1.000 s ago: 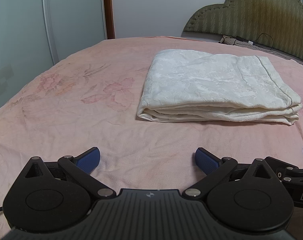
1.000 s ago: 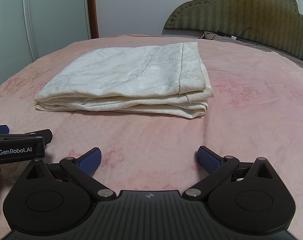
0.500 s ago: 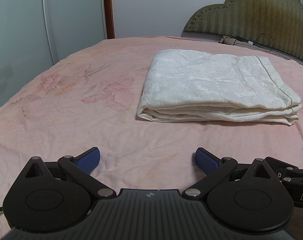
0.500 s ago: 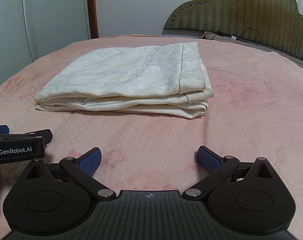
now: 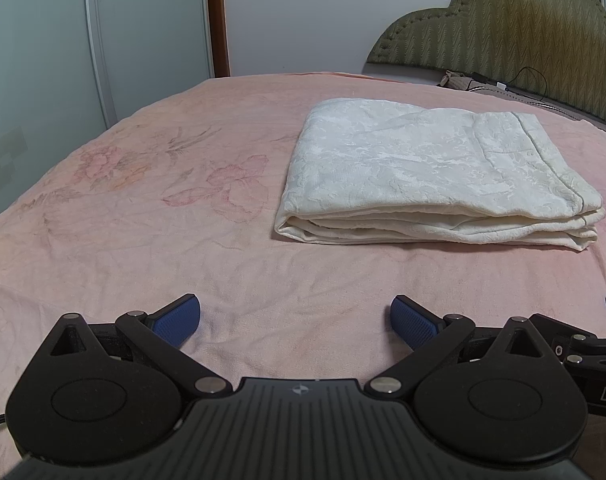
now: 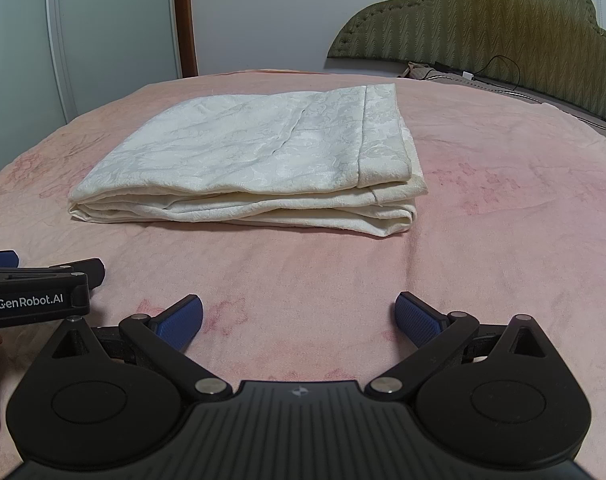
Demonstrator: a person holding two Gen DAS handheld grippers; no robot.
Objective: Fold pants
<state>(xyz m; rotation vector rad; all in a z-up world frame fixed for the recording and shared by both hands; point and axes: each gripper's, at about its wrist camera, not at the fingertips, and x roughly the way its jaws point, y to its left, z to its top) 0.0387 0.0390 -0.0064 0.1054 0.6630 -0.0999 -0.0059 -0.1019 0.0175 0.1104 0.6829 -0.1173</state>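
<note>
On a pink floral bed [image 5: 143,240], green padded headboard [image 5: 503,20] behind, white pants [image 5: 423,176] folded into a flat stack mid-bed, left tool [image 5: 295,316] and right tool [image 6: 299,318] near its front edge, both spread wide, grasping nothing

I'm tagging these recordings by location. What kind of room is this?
Most likely a bedroom: a bed under a pink floral bedspread, a padded headboard and pale sliding wardrobe doors. White folded pants lie on the bedspread.
</note>
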